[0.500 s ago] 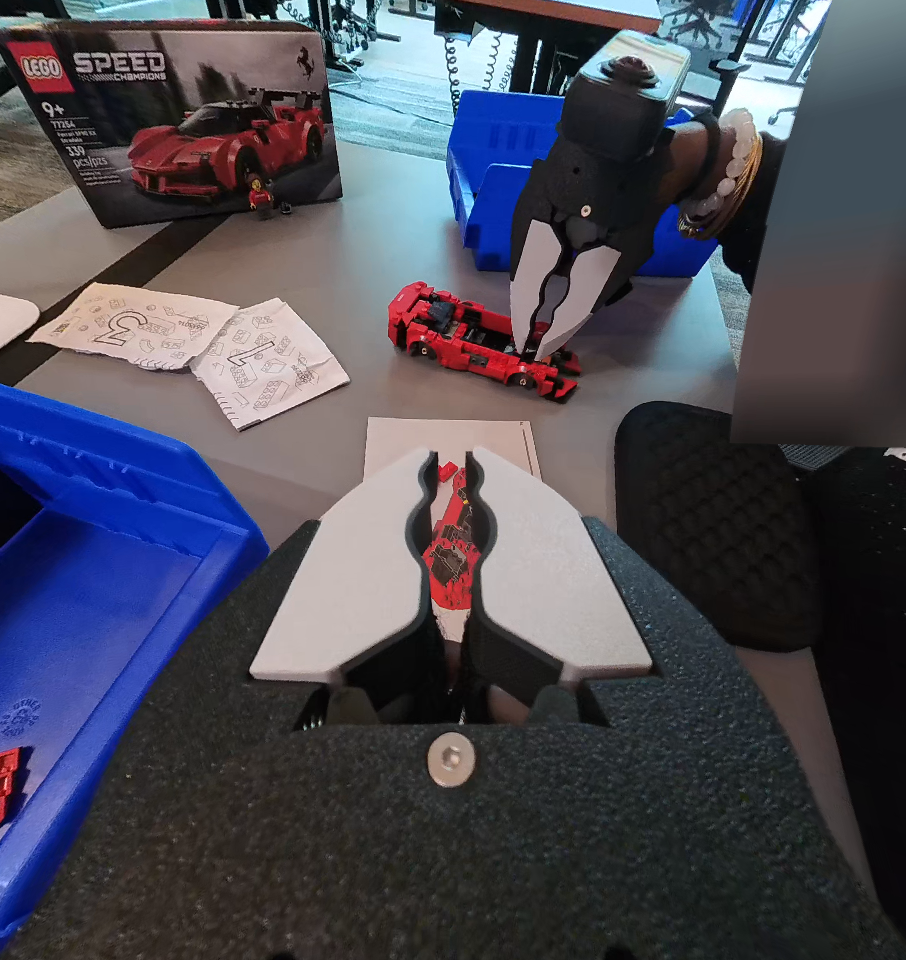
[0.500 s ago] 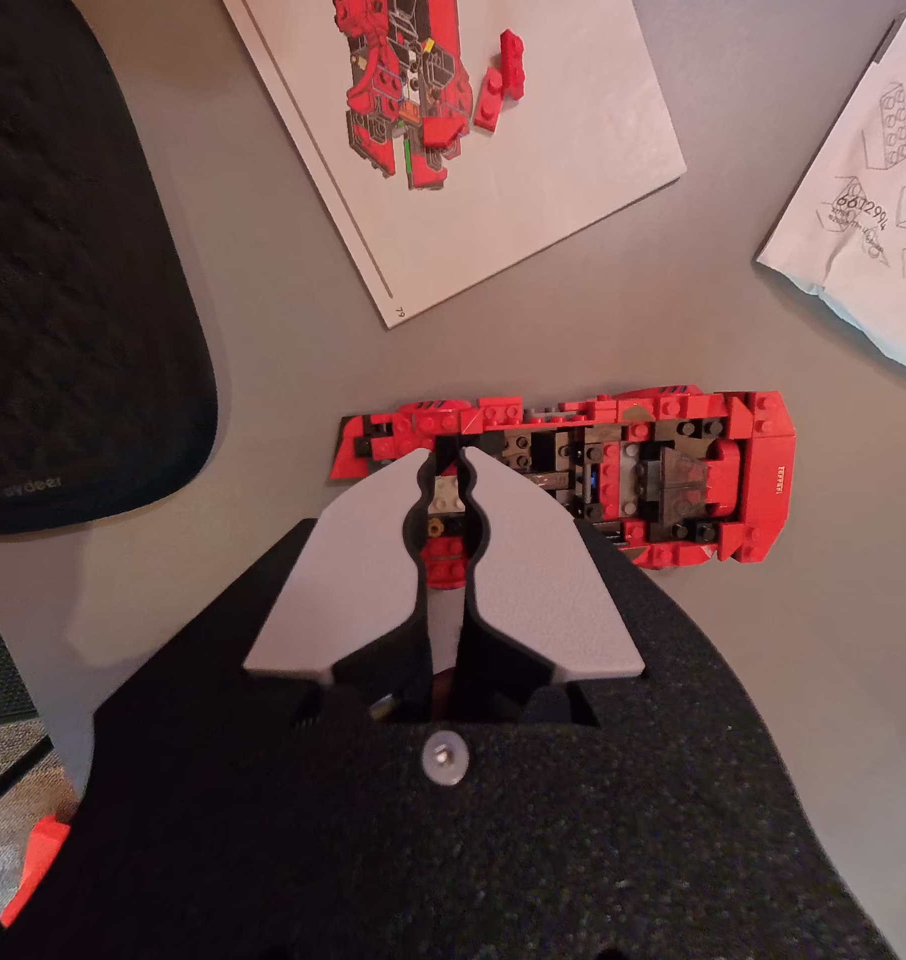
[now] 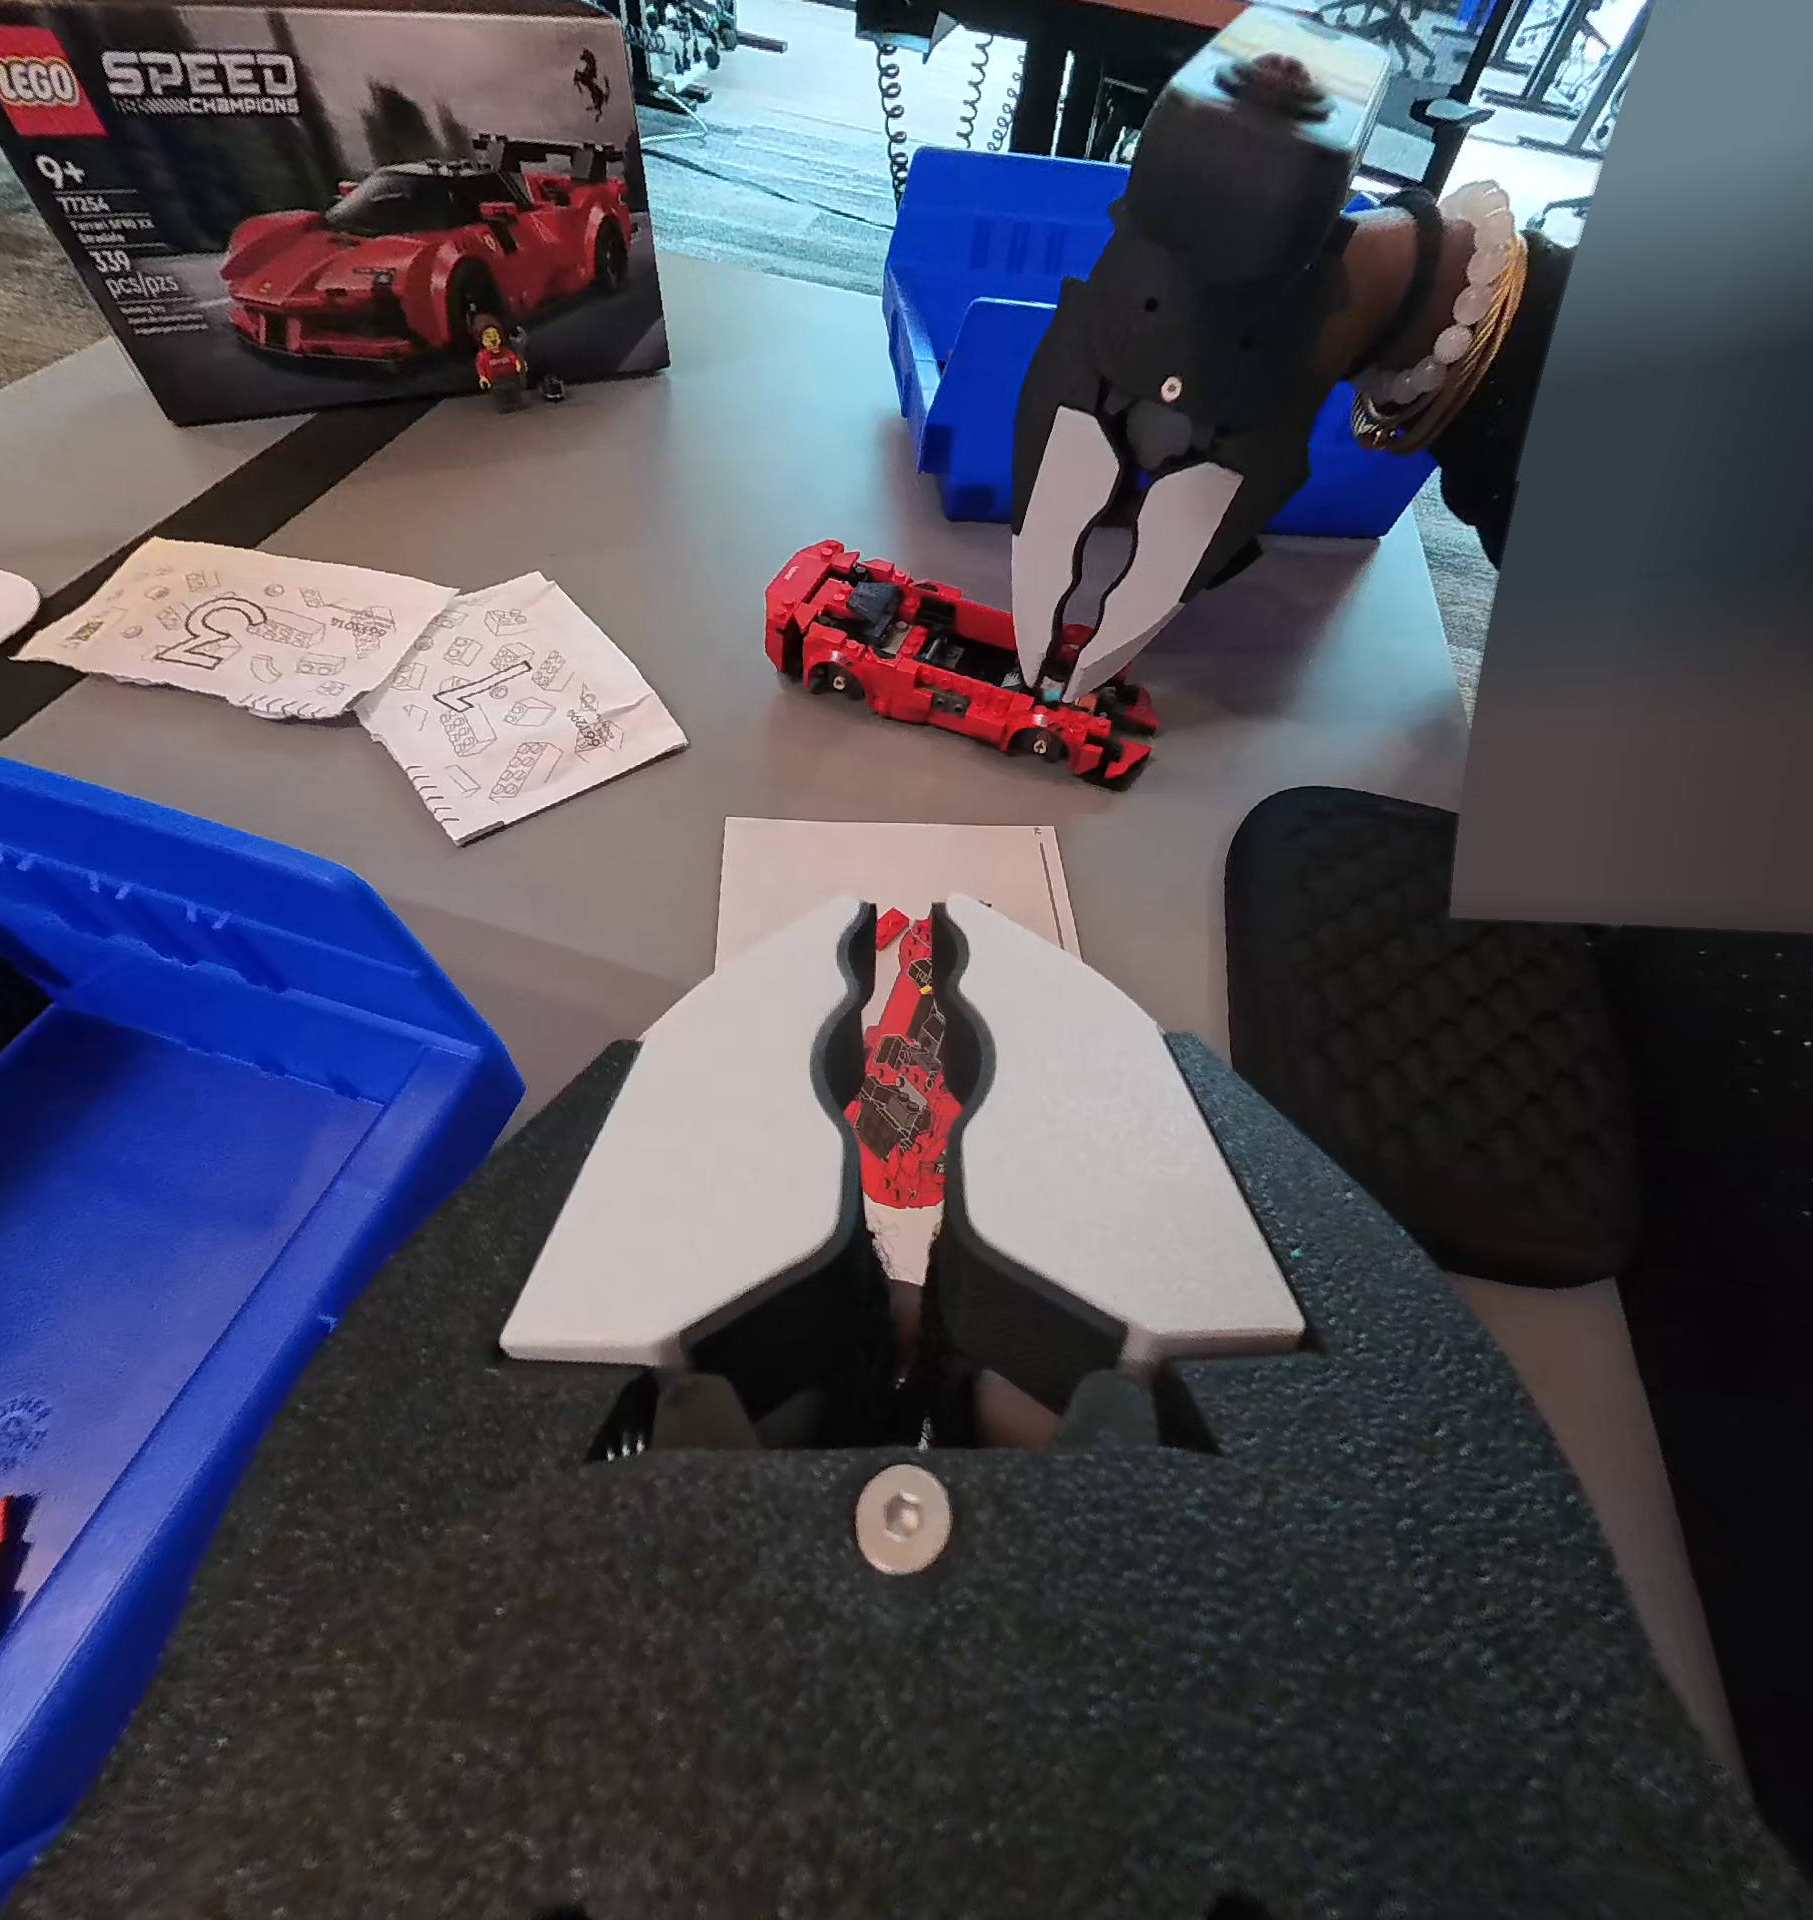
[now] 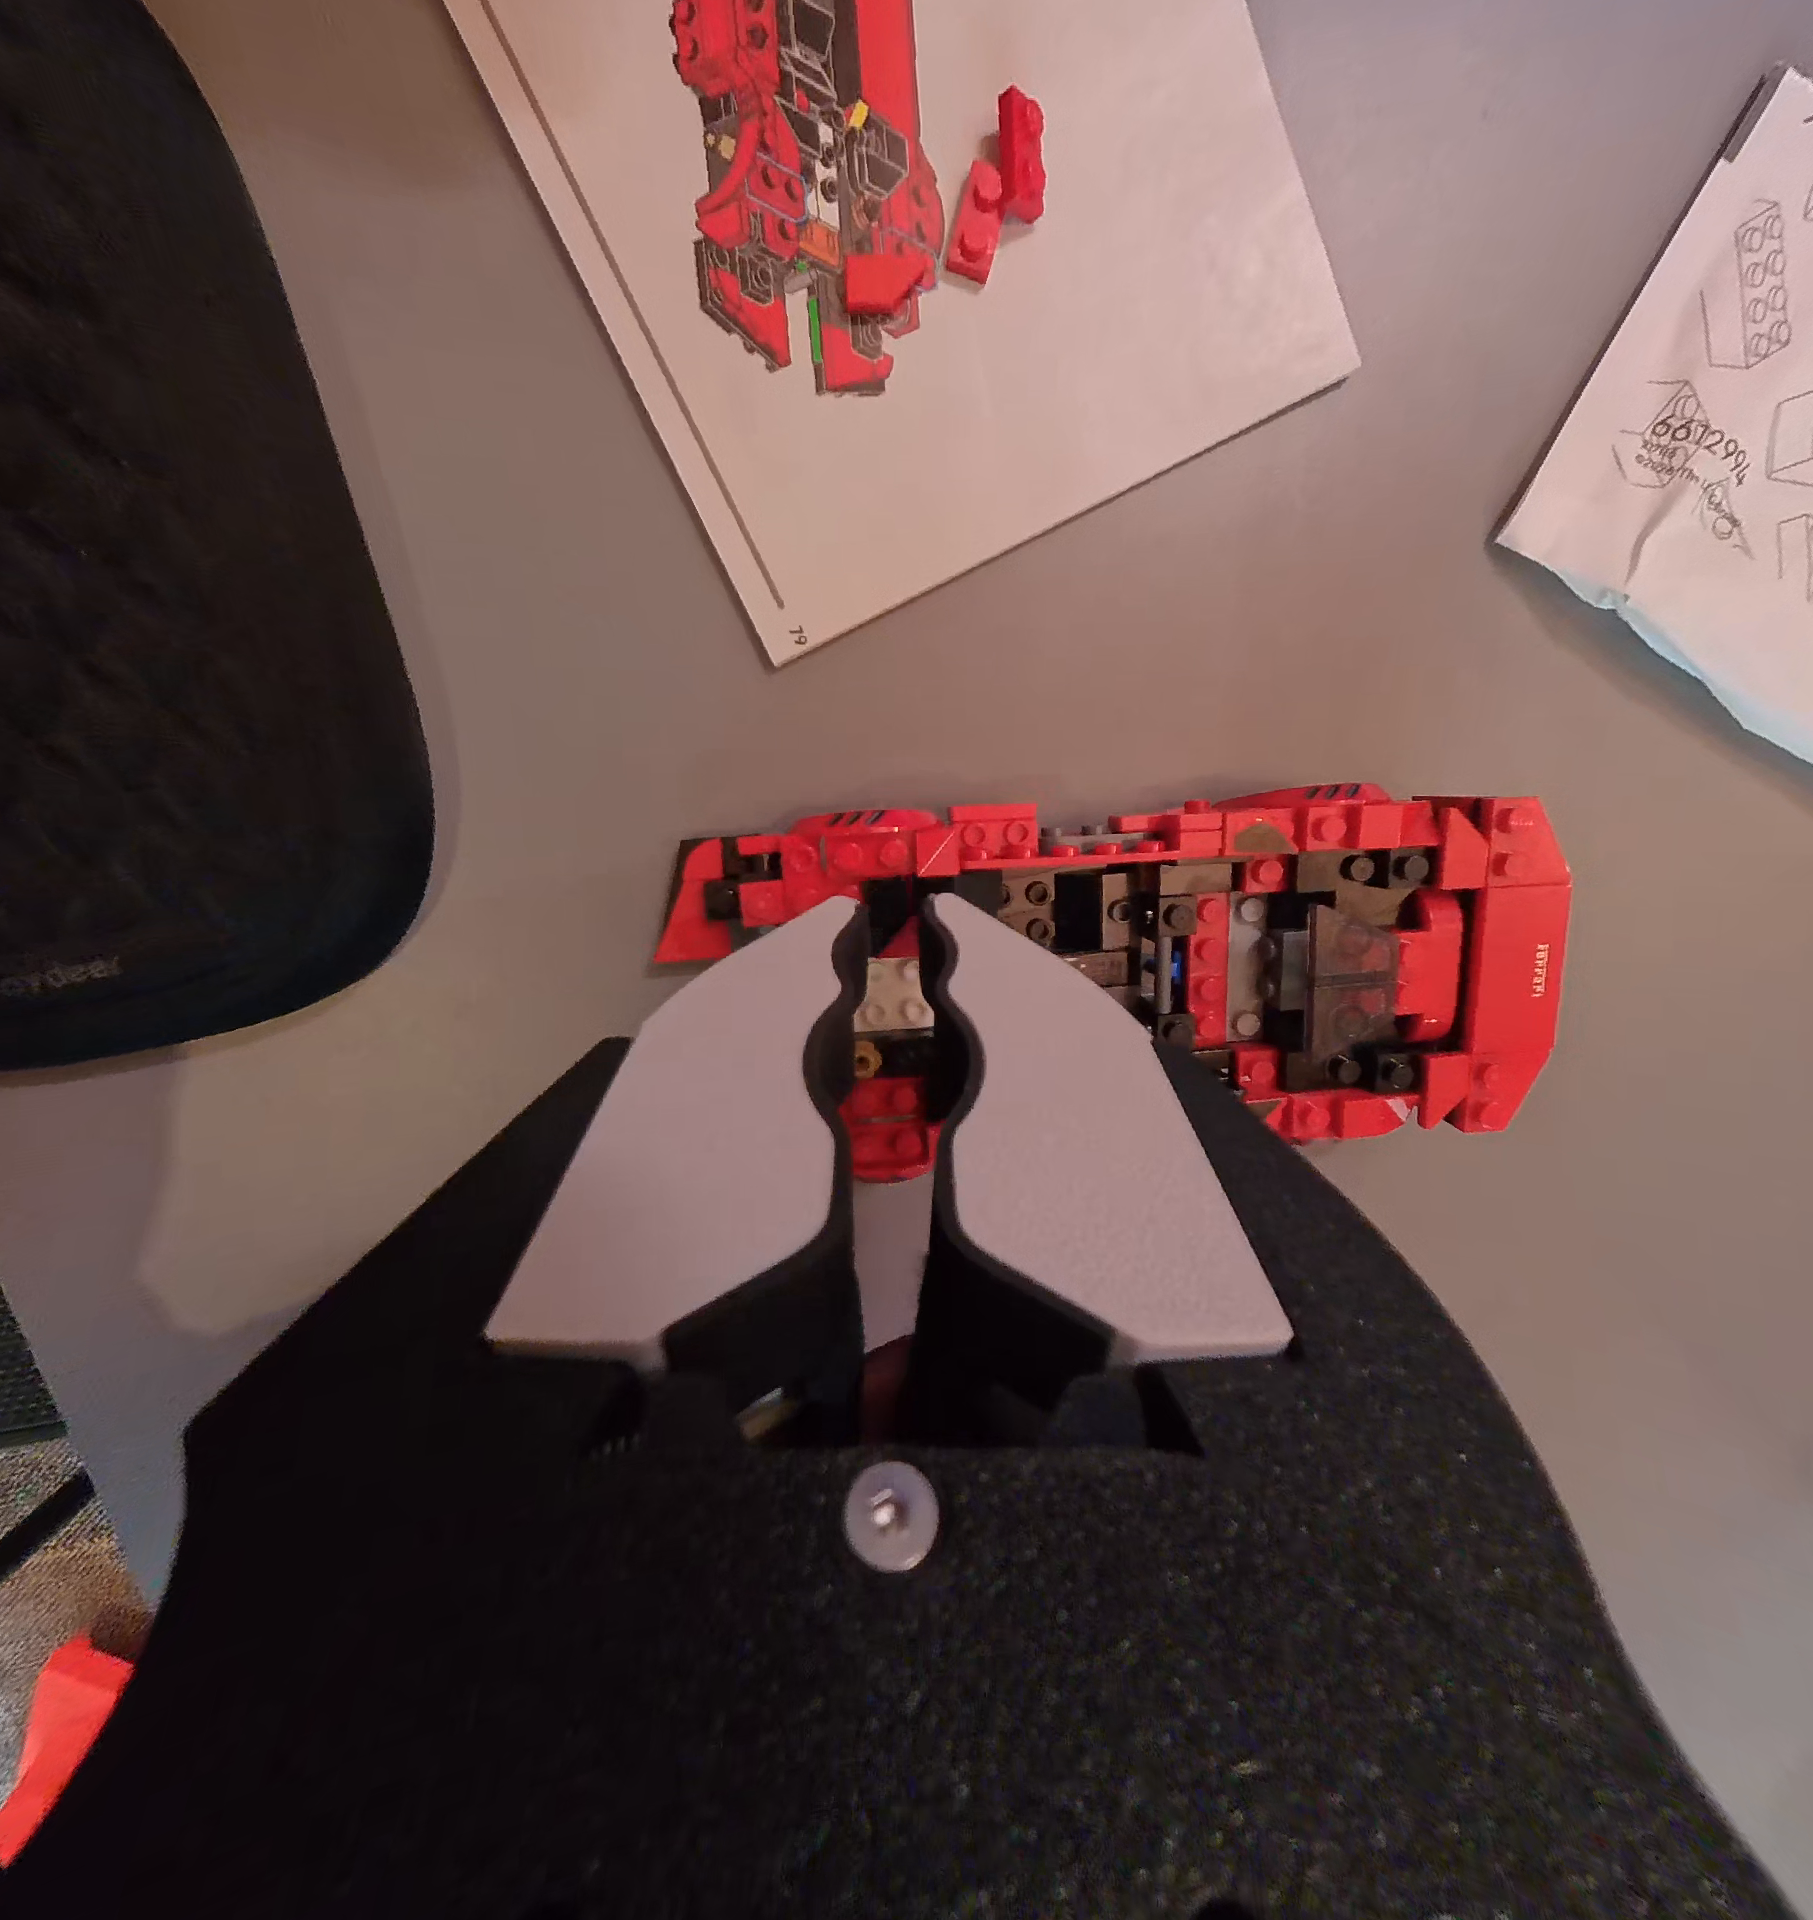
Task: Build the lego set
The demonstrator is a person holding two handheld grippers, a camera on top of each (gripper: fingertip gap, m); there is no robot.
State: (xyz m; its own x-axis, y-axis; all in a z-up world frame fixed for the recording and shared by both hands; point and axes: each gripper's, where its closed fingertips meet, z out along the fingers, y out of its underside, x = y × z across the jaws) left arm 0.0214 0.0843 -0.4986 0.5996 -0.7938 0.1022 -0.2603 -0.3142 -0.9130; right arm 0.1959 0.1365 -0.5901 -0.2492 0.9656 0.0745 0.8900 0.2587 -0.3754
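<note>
A: Car (image 4: 1245,966) sits mid-frame on the grey table (image 4: 569,623), its nose under the right gripper (image 4: 889,925). Holding anything?

B: Jaws nearly pressed together; a brick between them, I cannot tell. Press straight down.

A: Left gripper (image 3: 902,925)?

B: Narrowly parted, empty, over the manual (image 3: 777,862); better bracing the car.

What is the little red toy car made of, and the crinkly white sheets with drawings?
The little red toy car looks like hard, slightly shiny plastic: studded bricks snapped together. The crinkly white sheets look like thin matte paper, judging by their creases and ragged torn edges, though they might be emptied paper bags.
</note>
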